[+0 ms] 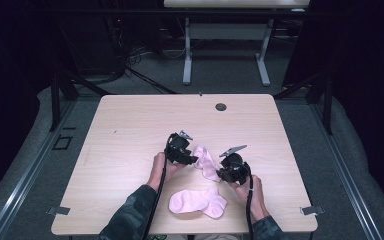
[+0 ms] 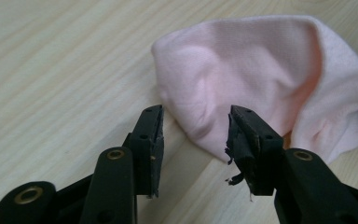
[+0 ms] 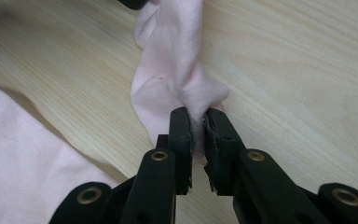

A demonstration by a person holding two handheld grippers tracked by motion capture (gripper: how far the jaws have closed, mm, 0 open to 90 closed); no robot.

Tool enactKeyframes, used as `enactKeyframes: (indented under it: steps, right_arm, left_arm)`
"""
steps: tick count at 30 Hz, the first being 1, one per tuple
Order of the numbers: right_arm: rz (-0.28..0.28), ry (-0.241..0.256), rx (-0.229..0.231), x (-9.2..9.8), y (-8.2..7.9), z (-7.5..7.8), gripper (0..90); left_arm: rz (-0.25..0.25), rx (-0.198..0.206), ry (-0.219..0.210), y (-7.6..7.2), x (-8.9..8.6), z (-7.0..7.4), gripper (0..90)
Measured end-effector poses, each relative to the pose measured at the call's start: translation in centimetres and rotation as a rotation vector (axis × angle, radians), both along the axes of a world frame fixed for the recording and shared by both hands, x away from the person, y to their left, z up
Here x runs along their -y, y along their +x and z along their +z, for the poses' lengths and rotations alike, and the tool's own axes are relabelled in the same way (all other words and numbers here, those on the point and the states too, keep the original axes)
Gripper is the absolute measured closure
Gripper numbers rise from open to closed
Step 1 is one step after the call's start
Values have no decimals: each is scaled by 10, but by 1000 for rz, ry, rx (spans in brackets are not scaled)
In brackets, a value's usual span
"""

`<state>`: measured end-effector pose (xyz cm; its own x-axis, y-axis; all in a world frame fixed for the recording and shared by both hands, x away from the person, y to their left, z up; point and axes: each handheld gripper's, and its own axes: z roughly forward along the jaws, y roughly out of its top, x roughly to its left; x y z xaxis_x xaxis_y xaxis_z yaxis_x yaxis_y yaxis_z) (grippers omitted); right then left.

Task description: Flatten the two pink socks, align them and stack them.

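Two pale pink socks lie on a light wooden table (image 1: 130, 125). One sock (image 1: 206, 161) stretches between my two grippers at the table's middle front. My right gripper (image 3: 197, 120) is shut on one end of this sock (image 3: 172, 70), with the cloth bunched between its jaws. My left gripper (image 2: 195, 126) is open, its jaws standing right at the edge of the sock's other end (image 2: 242, 74) without closing on it. In the high view the left gripper (image 1: 186, 156) sits left of the sock and the right gripper (image 1: 229, 169) just right of it. The second sock (image 1: 197, 202) lies flat near the front edge.
A round cable hole (image 1: 221, 106) sits near the table's far edge. The second sock's cloth (image 3: 18, 158) lies close to the left of my right gripper. Another table's legs (image 1: 187, 50) stand on the grey floor beyond.
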<state>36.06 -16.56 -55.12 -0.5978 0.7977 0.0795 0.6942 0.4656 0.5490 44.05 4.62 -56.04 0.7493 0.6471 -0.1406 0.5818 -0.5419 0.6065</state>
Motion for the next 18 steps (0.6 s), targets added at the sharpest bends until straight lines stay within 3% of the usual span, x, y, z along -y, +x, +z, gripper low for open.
enactKeyframes:
  steps: [4, 7, 11, 14, 16, 18]
  right_arm:
    - [-1, 0, 3, -2, 0, -2, 815]
    - [8, 2, -9, -3, 0, -2, 815]
    - [22, -7, -7, -2, -2, -2, 815]
    - [21, 8, -6, -2, -3, 1, 816]
    - [32, -9, -3, 0, -3, 4, 816]
    - [38, -6, -1, 1, -2, 8, 816]
  left_arm:
    - [-8, 2, 36, 3, 10, -3, 660]
    - [-30, 6, 40, 0, 15, -3, 842]
    - [-34, 21, 45, -2, 14, -3, 875]
    - [-4, 85, 26, -5, 6, 0, 879]
    - [10, 148, -15, -10, -3, 7, 879]
    - [7, 235, -38, -18, -12, 14, 879]
